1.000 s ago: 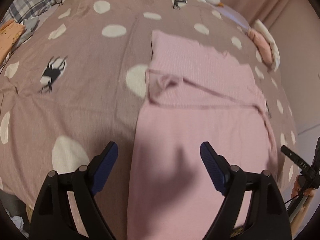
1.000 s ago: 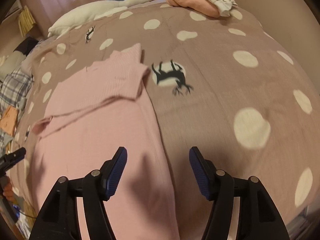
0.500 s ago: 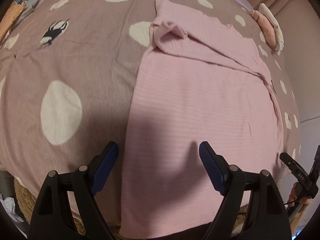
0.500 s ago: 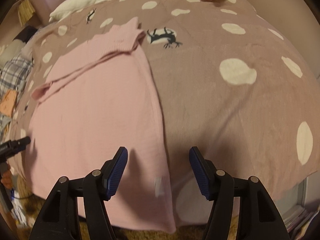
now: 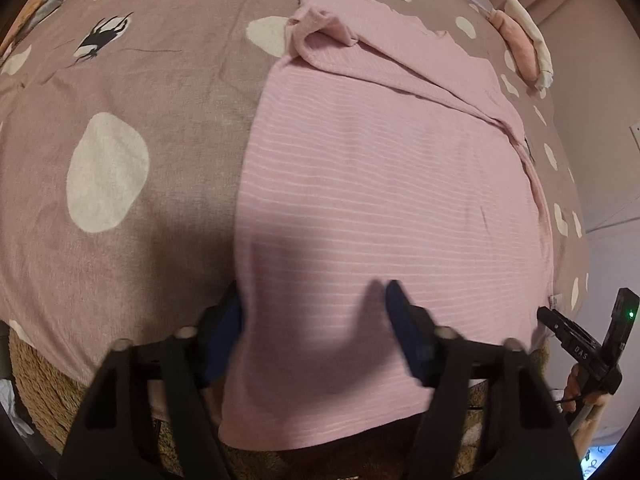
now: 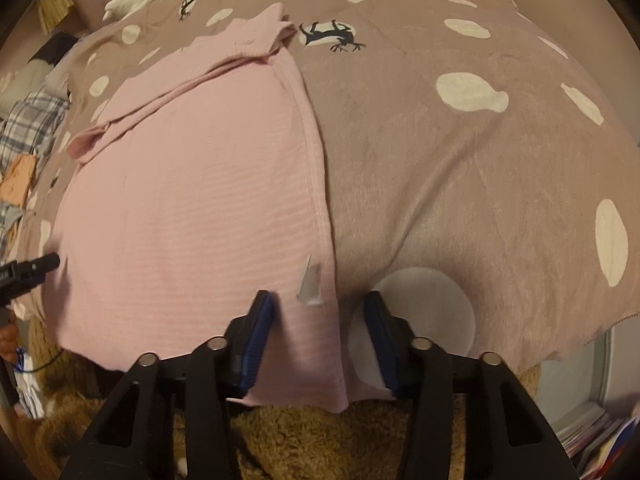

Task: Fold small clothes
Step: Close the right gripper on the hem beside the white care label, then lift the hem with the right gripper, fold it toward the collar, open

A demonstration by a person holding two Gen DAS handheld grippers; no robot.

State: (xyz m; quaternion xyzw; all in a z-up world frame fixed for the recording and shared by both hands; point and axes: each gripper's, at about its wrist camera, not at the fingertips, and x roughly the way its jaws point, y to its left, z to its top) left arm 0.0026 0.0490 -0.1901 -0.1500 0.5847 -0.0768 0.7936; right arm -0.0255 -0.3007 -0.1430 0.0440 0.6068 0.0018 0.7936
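Pink top (image 5: 380, 184) flat on spotted bedspread (image 5: 120, 92), left gripper (image 5: 312, 336) and right gripper (image 6: 318, 336) closing astride its near hem corners, not yet pinching; next, likely: pinch, fold hem toward collar.

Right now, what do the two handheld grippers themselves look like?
Both match: the left gripper and the right gripper have black, angular plastic arms with silver rivet-like pins and dark blue ribbed pads on the jaws. Seen from the left wrist, the right one shows white lettering and a small green light.
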